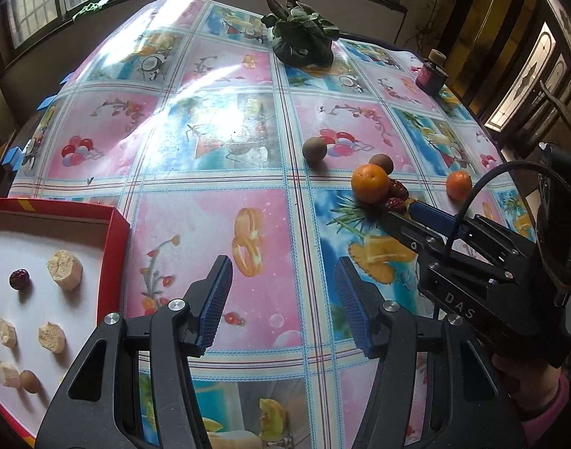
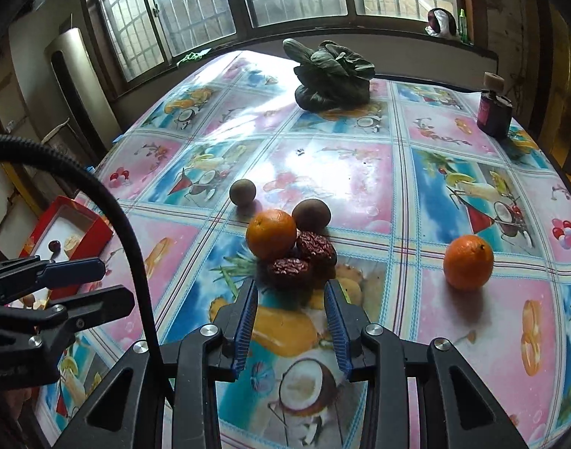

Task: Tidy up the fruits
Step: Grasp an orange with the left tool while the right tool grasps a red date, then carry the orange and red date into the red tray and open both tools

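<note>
Two wrinkled red dates (image 2: 291,267) lie against an orange (image 2: 271,234) and a brown round fruit (image 2: 311,215) on the patterned tablecloth. My right gripper (image 2: 292,286) hovers open just short of the nearer date, not touching it; the left wrist view shows the right gripper (image 1: 399,211) reaching that cluster. A second brown fruit (image 2: 242,192) and a second orange (image 2: 468,262) lie apart. My left gripper (image 1: 283,265) is open and empty over the cloth, right of a red box (image 1: 117,262) holding pale chunks, one date (image 1: 20,278) and a small brown fruit (image 1: 29,381).
A bunch of dark leafy greens (image 1: 300,37) sits at the table's far side. A dark jar with a cork lid (image 2: 493,112) stands near the far right corner. Windows run behind the table. The red box sits at the table's left edge.
</note>
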